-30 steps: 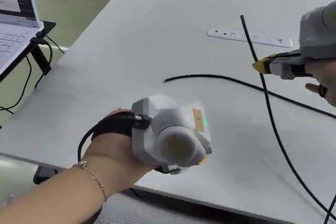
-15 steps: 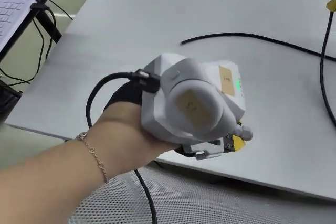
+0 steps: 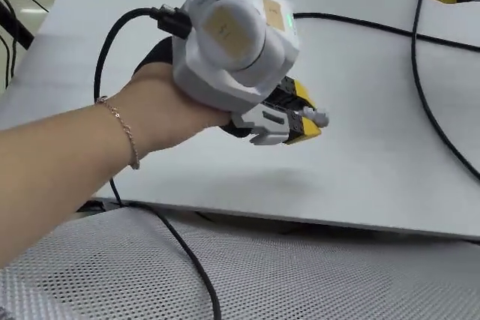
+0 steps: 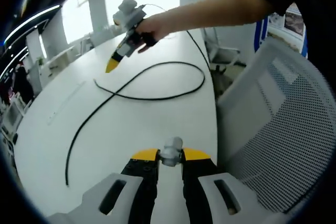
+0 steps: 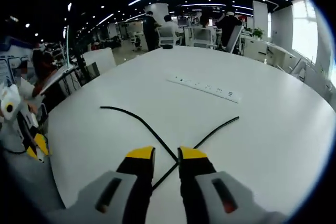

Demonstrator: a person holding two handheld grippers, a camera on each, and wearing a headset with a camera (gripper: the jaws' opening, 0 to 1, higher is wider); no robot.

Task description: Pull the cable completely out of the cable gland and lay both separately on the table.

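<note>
Left gripper (image 4: 170, 157) jaws clamp the gland (image 4: 171, 148); right gripper (image 5: 166, 160) jaws narrow, apparently empty. Best to lower the gland to the table (image 4: 173, 114), with the cable (image 4: 157, 97) at 12 o'clock.

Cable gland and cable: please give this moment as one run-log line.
left tongs: shut on cable gland | right tongs: open, above cable | cable: loose on table, out of cable gland
</note>
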